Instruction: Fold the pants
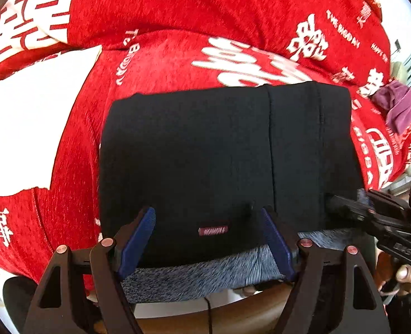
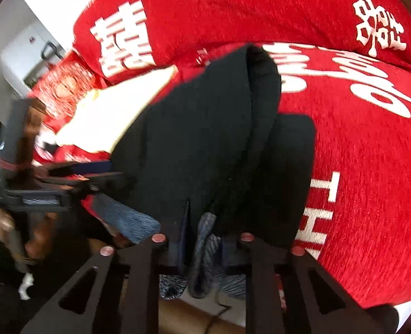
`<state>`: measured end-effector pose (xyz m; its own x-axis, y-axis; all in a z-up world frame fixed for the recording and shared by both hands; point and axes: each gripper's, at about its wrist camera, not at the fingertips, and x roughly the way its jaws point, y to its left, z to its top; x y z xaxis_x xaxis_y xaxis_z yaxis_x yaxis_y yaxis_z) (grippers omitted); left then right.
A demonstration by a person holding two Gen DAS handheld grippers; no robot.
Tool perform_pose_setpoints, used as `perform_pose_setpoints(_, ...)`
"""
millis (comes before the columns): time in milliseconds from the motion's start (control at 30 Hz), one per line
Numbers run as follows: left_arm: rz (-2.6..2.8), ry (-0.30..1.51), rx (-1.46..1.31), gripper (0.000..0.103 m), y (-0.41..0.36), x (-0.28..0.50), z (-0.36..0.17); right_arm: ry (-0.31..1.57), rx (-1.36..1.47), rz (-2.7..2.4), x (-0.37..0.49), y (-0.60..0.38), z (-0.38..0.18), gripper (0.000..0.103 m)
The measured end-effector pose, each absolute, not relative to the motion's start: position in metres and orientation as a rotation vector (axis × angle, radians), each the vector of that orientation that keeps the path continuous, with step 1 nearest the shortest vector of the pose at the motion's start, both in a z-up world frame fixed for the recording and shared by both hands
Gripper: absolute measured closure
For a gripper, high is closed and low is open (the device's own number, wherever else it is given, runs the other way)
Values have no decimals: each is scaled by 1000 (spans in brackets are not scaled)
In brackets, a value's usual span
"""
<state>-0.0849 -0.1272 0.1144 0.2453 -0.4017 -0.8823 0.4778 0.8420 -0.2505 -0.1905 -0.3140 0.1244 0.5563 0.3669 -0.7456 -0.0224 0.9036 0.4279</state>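
Observation:
Black pants (image 1: 205, 150) lie folded into a rectangle on the red blanket, with a small label and a grey-blue inner band (image 1: 199, 275) along the near edge. My left gripper (image 1: 206, 239) stands open over that near edge, its blue pads (image 1: 138, 236) wide apart on either side of the label. My right gripper (image 2: 202, 231) is shut on the pants' near right corner, pinching black cloth (image 2: 205, 128) and grey band (image 2: 205, 239). The cloth rises in a ridge from that grip. Each gripper shows in the other's view: the right gripper (image 1: 342, 203) at the pants' right edge, the left gripper (image 2: 102, 183) blurred at the left.
A red blanket (image 1: 177, 64) with white lettering covers the surface. A white sheet (image 1: 29, 122) lies left of the pants, a purple cloth (image 1: 397, 105) at the far right. A wooden edge (image 1: 233, 317) runs below the pants. A white cabinet (image 2: 24, 50) stands beyond the blanket.

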Motion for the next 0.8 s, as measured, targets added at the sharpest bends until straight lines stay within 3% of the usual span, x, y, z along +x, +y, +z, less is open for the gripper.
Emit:
perform_pose_setpoints(100, -618, 1174, 53, 25, -130, -83, 110, 910, 456, 229, -206, -318, 137, 84)
perform_pose_setpoints(233, -612, 1171, 131, 21, -144, -86, 96, 996, 634, 150, -210, -342, 71, 80)
perform_pose_setpoints(300, -602, 1152, 187, 16, -152, -90, 98, 961, 710, 171, -215, -348, 68, 77)
perform_pose_setpoints(400, -587, 1144, 217, 14, -157, -91, 97, 988, 658, 128, -218, -344, 83, 68)
perform_pose_setpoints(500, -592, 1134, 191, 14, -154, -91, 99, 901, 435, 2, -223, -339, 124, 57)
perform_pose_setpoints(567, -590, 1125, 177, 14, -153, -91, 98, 808, 327, 35, -222, -328, 153, 37)
perform_pose_setpoints(600, -586, 1120, 182, 14, -153, -92, 97, 766, 273, 74, -217, -319, 166, 22)
perform_pose_setpoints(800, -603, 1092, 211, 9, -154, -96, 95, 718, 175, 245, -159, -303, 169, 20)
